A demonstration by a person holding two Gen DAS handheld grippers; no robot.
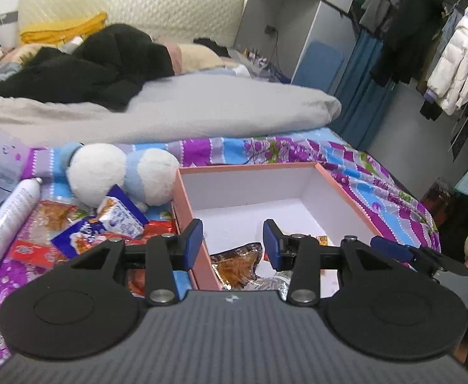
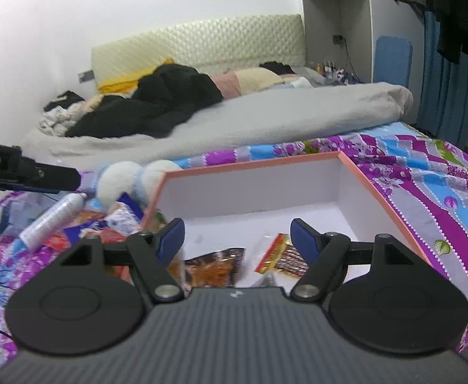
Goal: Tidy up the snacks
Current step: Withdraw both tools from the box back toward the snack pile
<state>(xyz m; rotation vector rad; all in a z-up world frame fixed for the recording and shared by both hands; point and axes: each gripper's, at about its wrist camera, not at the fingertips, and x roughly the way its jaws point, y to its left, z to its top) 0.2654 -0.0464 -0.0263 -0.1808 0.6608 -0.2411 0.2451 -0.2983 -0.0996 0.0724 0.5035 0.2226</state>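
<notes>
With both grippers spread and empty, pinch each light, crinkly, slippery packet at its sealed edge.

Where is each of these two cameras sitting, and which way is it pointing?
Left wrist view: sits on the left gripper, looks forward over the pink-rimmed white cardboard box toward the bed's headboard; its own open blue-padded fingers show, with the right gripper poking in at right.
Right wrist view: sits on the right gripper, faces the same way over the box; its own open fingers show, and a black arm-like piece enters at left.
Shared: box, snack packets, white-and-blue plush toy, white spray can.
</notes>
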